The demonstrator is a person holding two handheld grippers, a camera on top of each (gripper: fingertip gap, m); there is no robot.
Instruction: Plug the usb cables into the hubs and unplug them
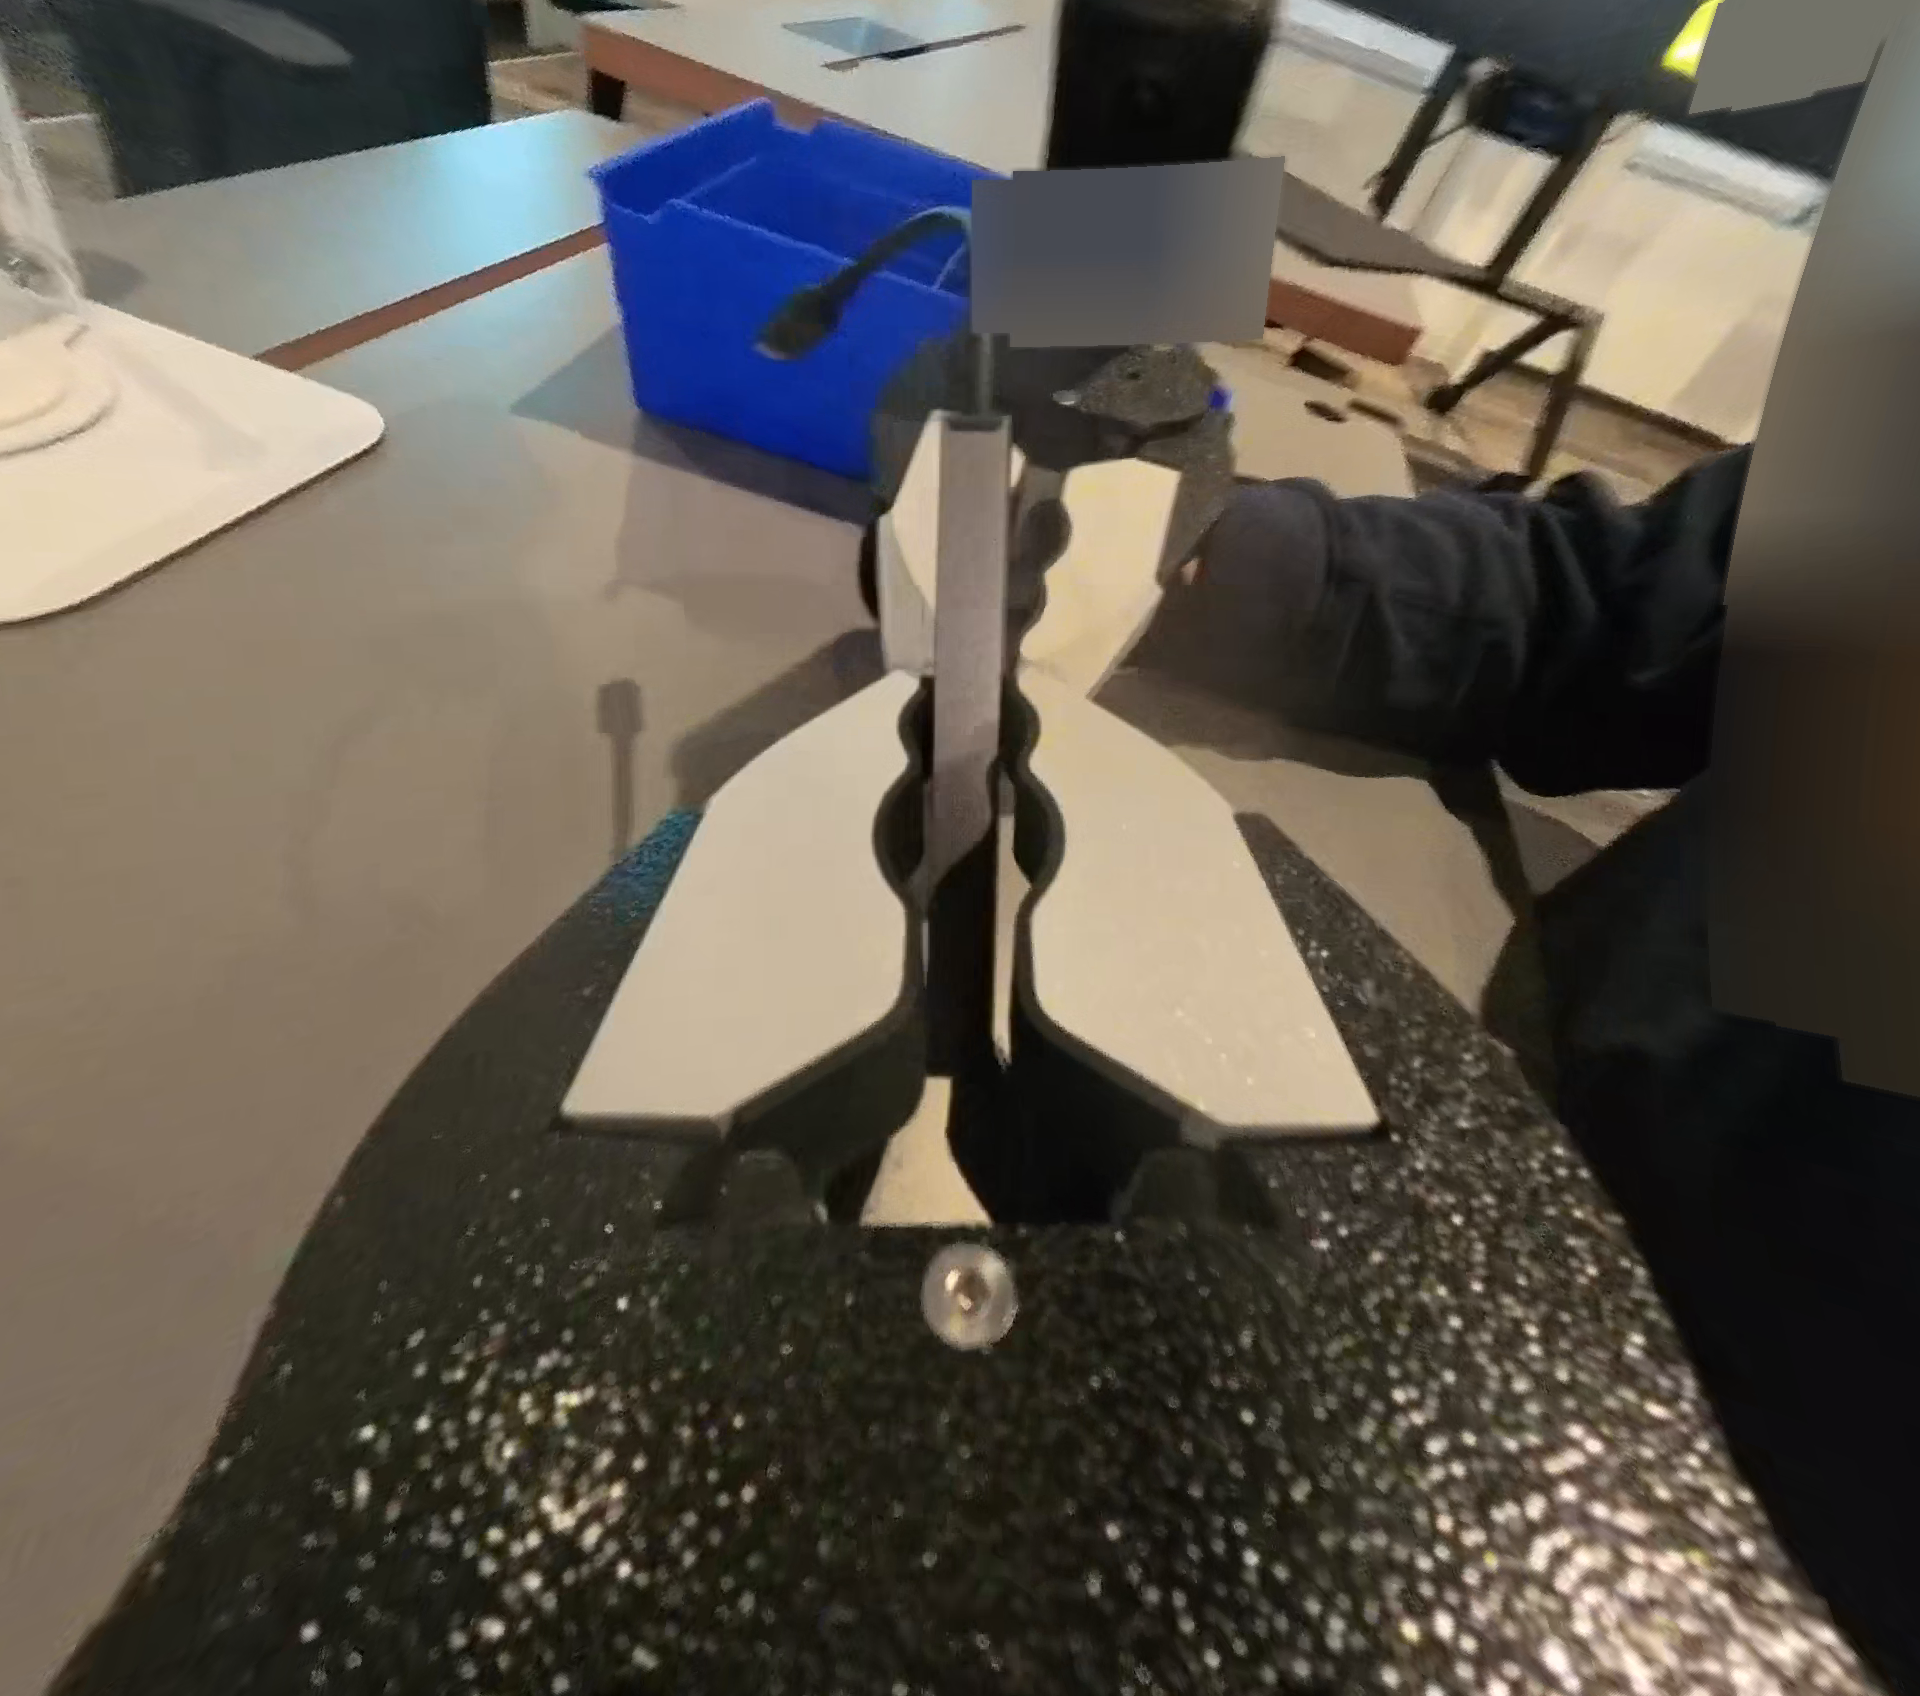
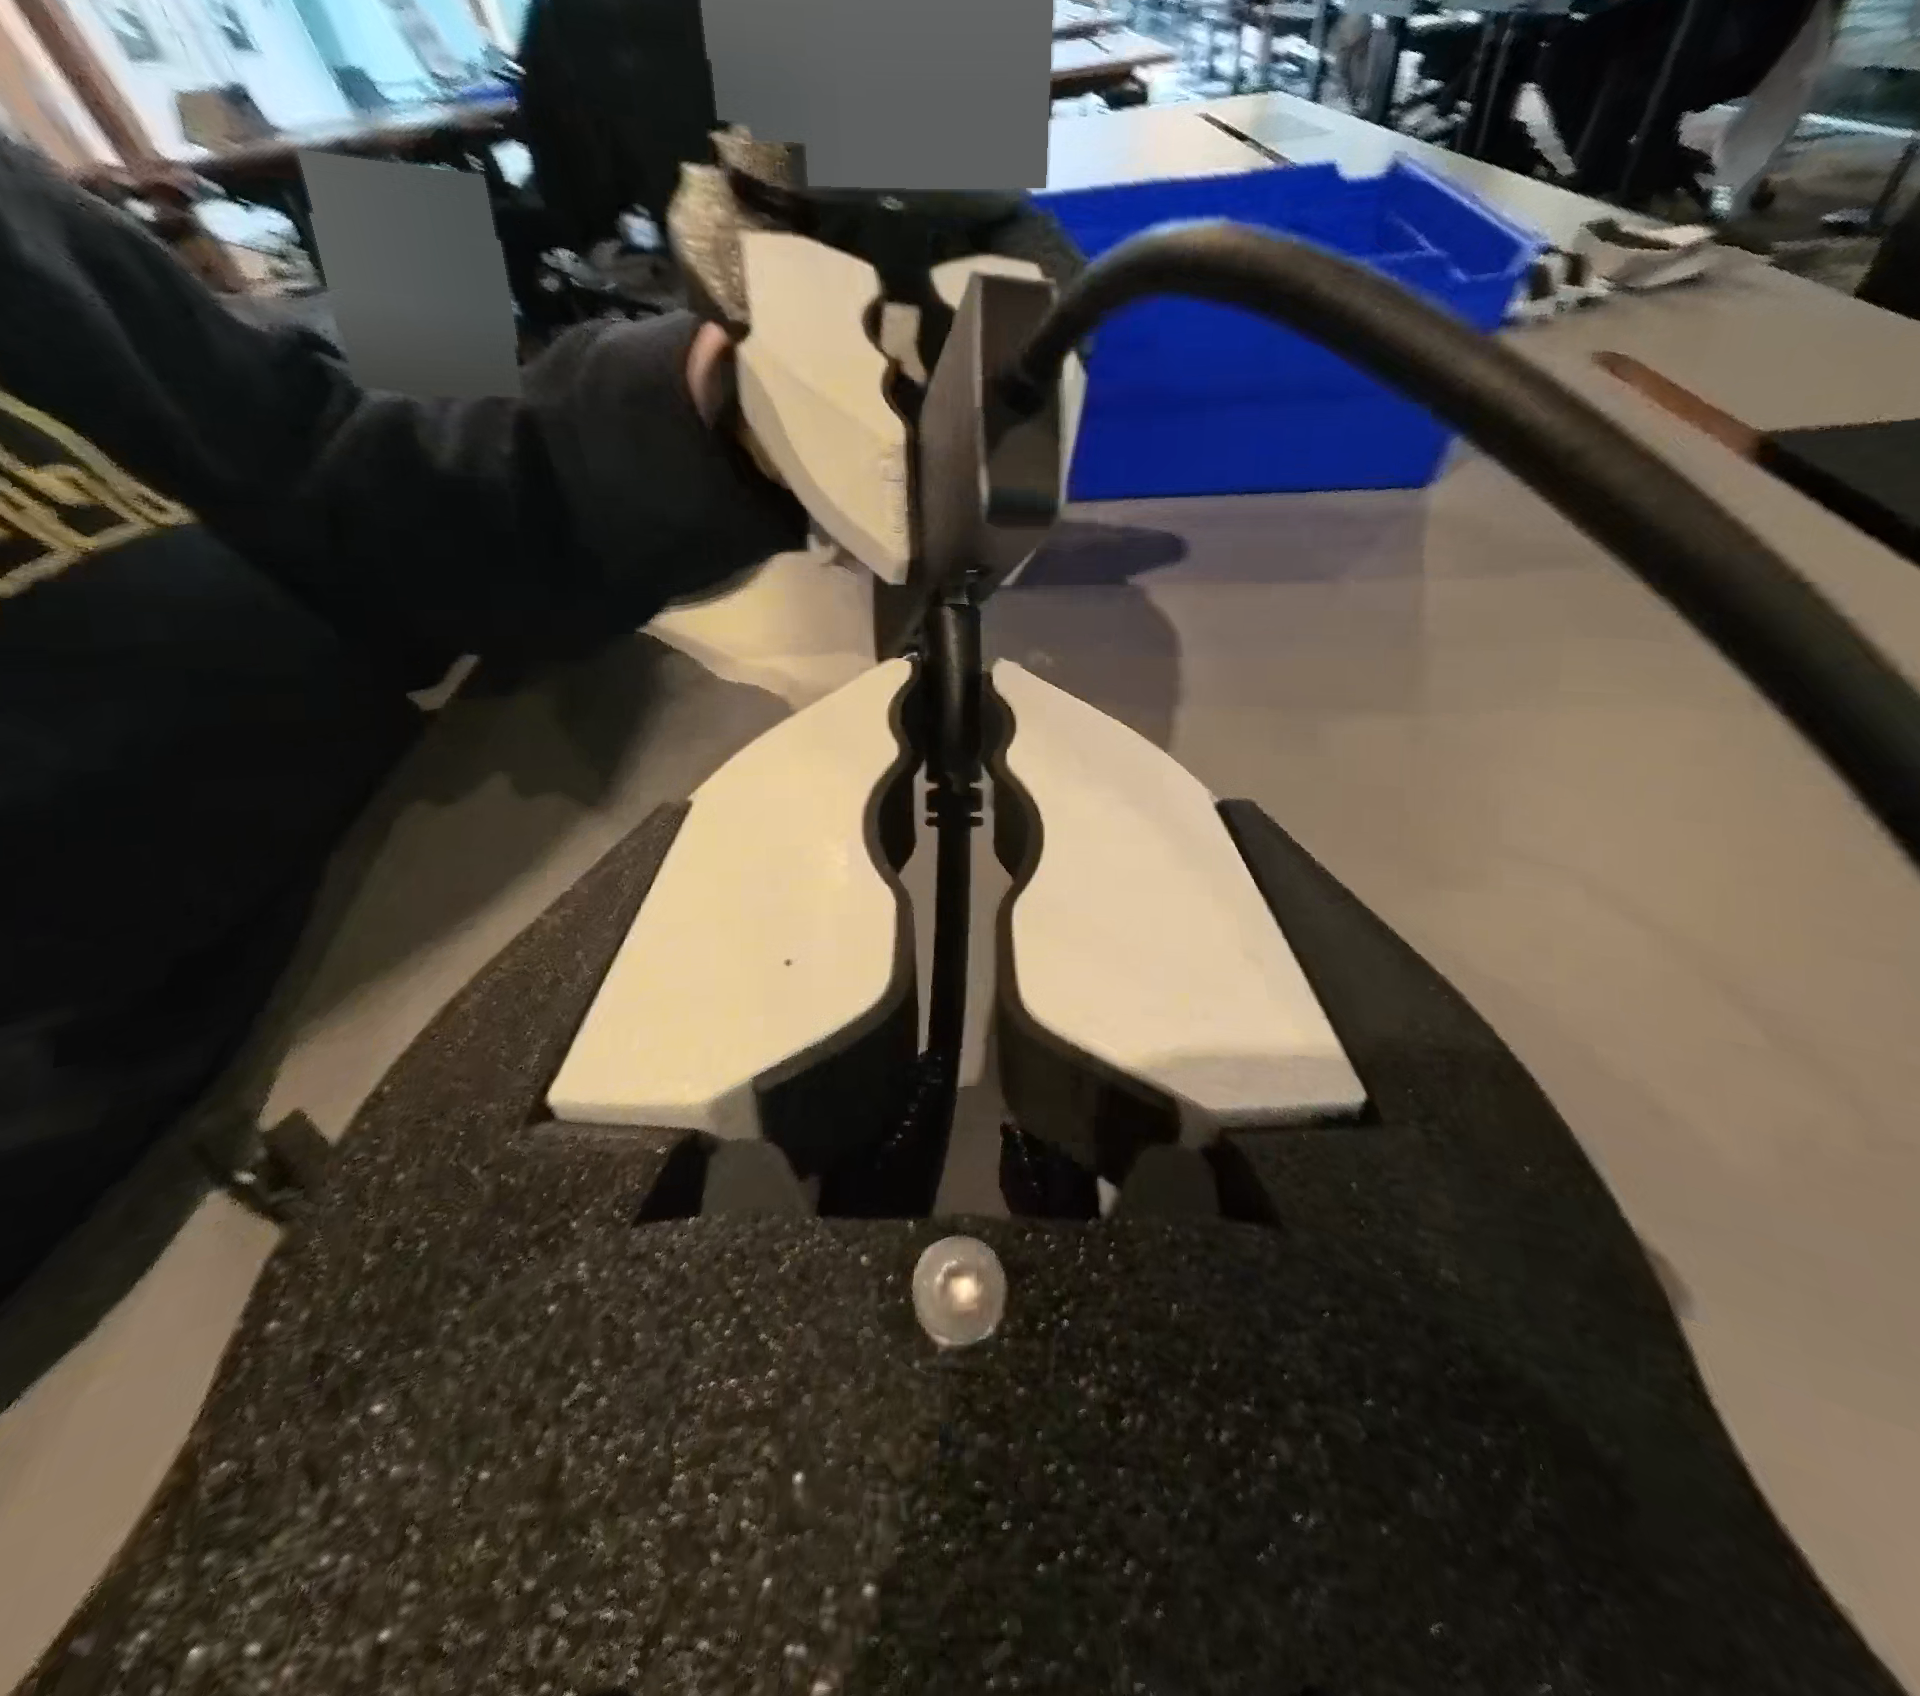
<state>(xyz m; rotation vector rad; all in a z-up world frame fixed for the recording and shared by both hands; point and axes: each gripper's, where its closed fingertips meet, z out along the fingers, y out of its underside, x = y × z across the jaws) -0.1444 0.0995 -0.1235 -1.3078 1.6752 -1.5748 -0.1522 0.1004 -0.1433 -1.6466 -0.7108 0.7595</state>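
Hub [image 1: 971, 659] first: a slim grey metal bar, long and flat-sided, clamped edge-on between the white fingers [image 1: 800, 919] of the left gripper [image 1: 961, 711] and held up off the grey table [image 1: 364, 815]. From the hub's far end a short black USB plug [image 2: 951, 659] runs straight into the right gripper [image 2: 951, 690], whose white fingers [image 2: 1143, 919] are pressed together on the plug and the thin black cable [image 2: 945, 919] behind it. The plug meets the hub's end, though how deep it sits I cannot tell. A thicker black cord [image 2: 1455, 399] leaves the side of the hub near that end and arcs away over the table. Both grippers face each other, tips nearly touching across the hub, each held by a person's dark sleeve [image 1: 1455, 607]. Just beyond the hub sits a blue bin [image 1: 790, 275] with dividers; another black cable end [image 1: 831, 296] pokes up out of it. A white stand base [image 1: 156, 451] rests on the table well off to one side of the hub.
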